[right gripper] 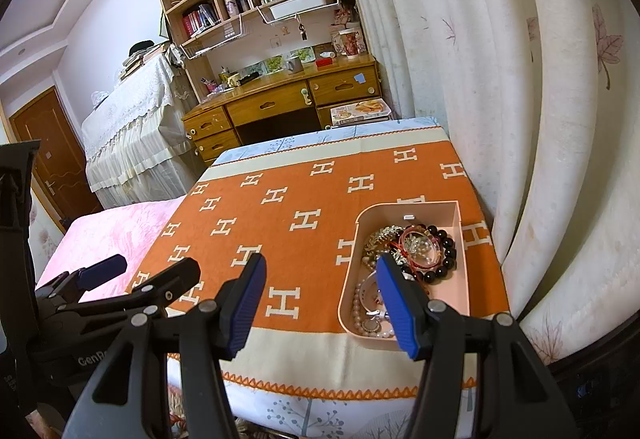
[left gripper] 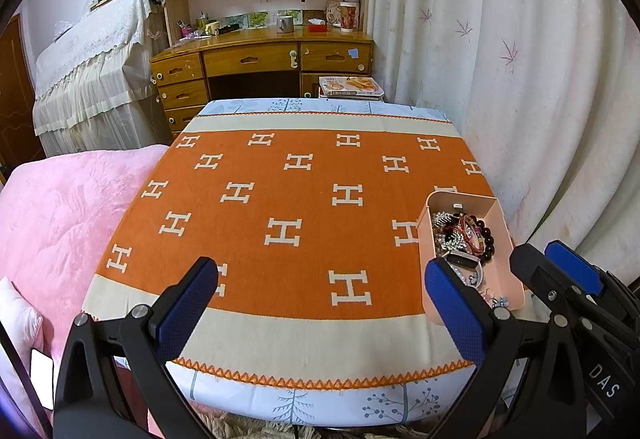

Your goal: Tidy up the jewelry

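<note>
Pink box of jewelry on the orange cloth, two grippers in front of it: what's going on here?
A person holds a gripper in each hand over a table draped in an orange cloth. A pink box near the table's right edge holds tangled bracelets and a dark bead bracelet. Both the left gripper and right gripper are open and empty. Nothing has been taken out yet.

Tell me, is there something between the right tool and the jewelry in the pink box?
Nothing visible is in the way. The right tool is open above the near edge of the pink box, which has no lid, and the jewelry lies uncovered inside.
</note>
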### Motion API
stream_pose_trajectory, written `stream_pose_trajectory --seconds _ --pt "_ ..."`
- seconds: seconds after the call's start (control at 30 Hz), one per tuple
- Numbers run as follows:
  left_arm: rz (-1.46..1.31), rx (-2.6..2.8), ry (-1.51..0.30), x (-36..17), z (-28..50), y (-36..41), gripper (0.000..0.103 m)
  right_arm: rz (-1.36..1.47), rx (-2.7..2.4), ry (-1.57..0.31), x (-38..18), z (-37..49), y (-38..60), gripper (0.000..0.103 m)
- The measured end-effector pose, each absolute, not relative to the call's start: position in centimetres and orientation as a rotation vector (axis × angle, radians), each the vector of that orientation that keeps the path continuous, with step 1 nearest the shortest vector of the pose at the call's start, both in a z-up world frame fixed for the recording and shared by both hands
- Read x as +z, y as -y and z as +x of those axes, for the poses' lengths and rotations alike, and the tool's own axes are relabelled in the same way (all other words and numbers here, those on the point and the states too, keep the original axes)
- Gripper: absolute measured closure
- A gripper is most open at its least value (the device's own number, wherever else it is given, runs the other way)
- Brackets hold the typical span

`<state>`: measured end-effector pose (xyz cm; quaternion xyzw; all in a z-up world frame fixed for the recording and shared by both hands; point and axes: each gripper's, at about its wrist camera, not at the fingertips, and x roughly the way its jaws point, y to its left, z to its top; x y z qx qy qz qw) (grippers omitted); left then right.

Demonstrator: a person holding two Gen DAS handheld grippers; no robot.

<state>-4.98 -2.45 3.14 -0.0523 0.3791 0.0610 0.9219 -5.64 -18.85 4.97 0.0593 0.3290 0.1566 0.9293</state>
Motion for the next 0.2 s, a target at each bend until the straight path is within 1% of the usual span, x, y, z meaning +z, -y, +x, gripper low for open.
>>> stream_pose_trajectory --seconds 0.2 --pt "-0.112 0.118 -0.789 2.76 -5.13 2.31 0.001 0.120 0.319 -0.676 4.95 -5.66 18.85 0.045"
